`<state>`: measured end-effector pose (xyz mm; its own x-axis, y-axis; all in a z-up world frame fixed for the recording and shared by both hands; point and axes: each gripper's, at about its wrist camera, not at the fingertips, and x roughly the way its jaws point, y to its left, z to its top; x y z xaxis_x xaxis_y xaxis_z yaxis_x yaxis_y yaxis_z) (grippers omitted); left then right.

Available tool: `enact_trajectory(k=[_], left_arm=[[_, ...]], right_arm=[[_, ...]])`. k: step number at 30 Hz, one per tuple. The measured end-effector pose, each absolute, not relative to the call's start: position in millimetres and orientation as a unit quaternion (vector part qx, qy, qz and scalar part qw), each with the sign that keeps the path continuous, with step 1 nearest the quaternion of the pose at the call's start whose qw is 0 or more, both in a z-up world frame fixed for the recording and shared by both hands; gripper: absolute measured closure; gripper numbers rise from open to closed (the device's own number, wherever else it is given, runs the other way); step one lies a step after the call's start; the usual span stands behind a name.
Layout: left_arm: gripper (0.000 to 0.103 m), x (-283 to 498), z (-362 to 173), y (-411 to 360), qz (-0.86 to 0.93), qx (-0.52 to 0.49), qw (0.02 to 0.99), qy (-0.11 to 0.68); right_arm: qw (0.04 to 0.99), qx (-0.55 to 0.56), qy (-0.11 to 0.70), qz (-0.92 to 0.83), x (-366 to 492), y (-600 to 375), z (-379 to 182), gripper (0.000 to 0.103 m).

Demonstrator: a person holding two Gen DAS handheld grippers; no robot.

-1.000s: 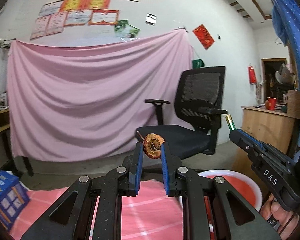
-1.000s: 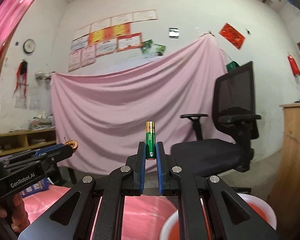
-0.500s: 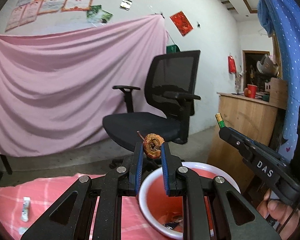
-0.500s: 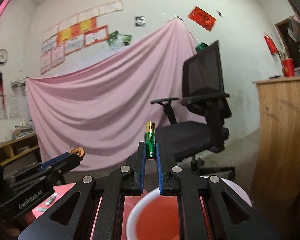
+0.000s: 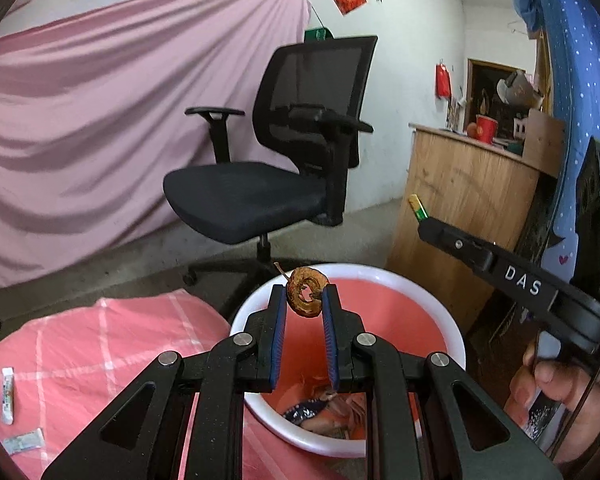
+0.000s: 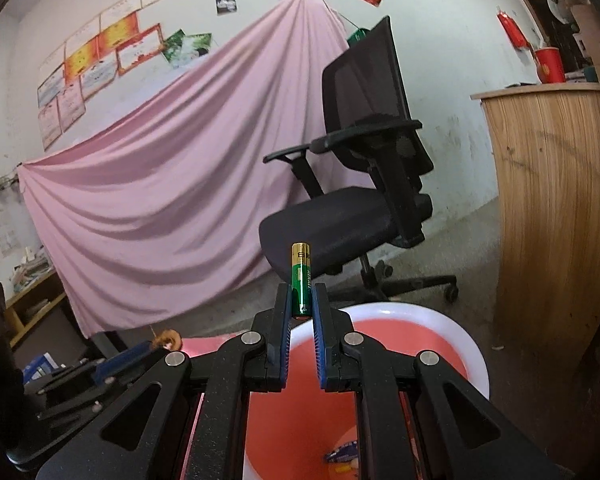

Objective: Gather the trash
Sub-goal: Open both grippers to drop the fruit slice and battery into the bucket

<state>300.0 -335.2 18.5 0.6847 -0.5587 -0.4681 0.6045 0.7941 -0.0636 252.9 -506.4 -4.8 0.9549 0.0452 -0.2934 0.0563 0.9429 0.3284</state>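
Both grippers are hanging over the pink bin [image 5: 380, 276] for dumping: left gripper [image 5: 305, 300] jaws pinching a dried fruit ring [image 5: 300, 294], right gripper [image 6: 301, 300] jaws clamping an AA battery [image 6: 301, 276]

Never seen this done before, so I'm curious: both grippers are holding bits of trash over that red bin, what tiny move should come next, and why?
Probably open the left gripper first. Its dried fruit ring already hangs above the red bin, so it should drop straight in. The right gripper, shut on the battery, sits at the bin's near rim and could follow.
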Motion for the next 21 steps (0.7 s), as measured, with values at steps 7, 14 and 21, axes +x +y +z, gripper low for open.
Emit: enact_trajectory(k=[7,14,21], left_arm=[[0.088,306.9,11.0,-337.7,-0.324,0.039,0.907,0.266],[0.086,313.0,5.6,-335.8,-0.32,0.03,0.902,0.288],[0.079,313.6,8.0,-323.6,-0.305,0.014,0.909,0.285]], right_arm=[[0.972,0.165,0.165,-0.002,256.8,-504.2,-5.8,0.094],[0.971,0.167,0.174,-0.004,260.2,-504.7,-7.8,0.094],[0.971,0.166,0.175,-0.005,262.6,-506.1,-7.1,0.094]])
